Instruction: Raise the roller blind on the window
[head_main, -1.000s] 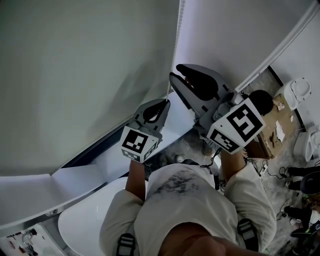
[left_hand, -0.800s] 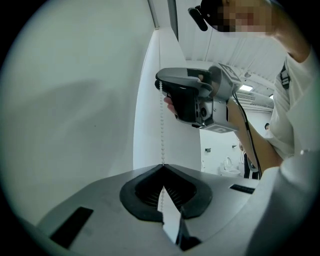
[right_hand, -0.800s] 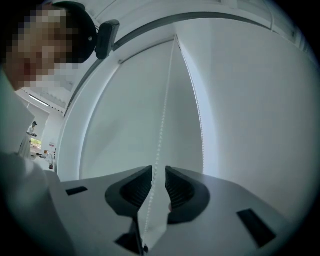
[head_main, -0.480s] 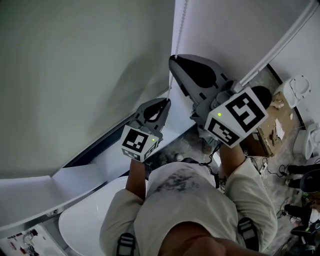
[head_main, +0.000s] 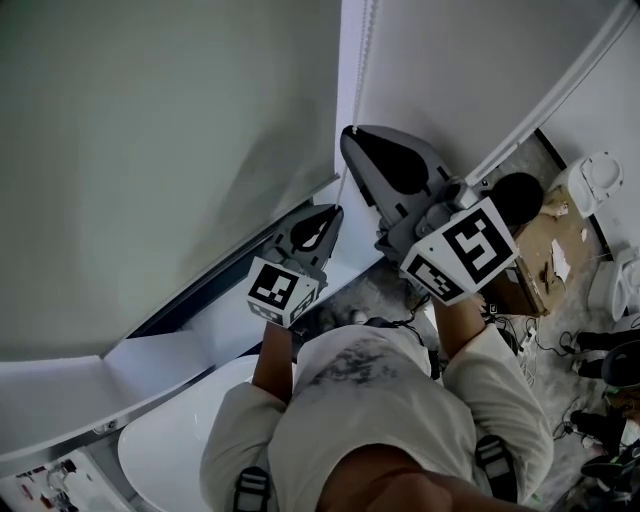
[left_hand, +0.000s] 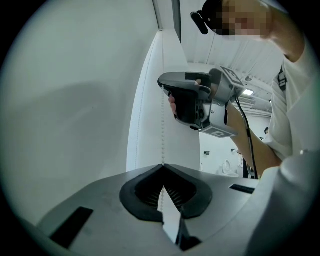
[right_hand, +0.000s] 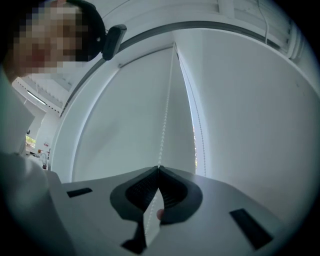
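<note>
The grey roller blind (head_main: 150, 150) fills the left of the head view, and its white bead chain (head_main: 362, 50) hangs along its right edge. My right gripper (head_main: 347, 130) is the higher one and is shut on the chain. Just below it, my left gripper (head_main: 335, 208) is shut on the same chain. In the left gripper view the chain (left_hand: 162, 135) runs taut from my left gripper's (left_hand: 162, 165) closed tips up to the right gripper (left_hand: 192, 102). In the right gripper view the chain (right_hand: 165, 115) rises from the right gripper's (right_hand: 159, 167) closed tips.
A white sill (head_main: 200, 330) runs under the blind's lower edge, with a white basin (head_main: 170, 440) below it. To the right, low down, are a cardboard box (head_main: 540, 260), a toilet (head_main: 600, 185) and cables on the floor. The person's torso fills the bottom of the head view.
The right gripper's jaws stood apart around the chain a second ago and have closed on it. The left gripper has shifted only slightly.
</note>
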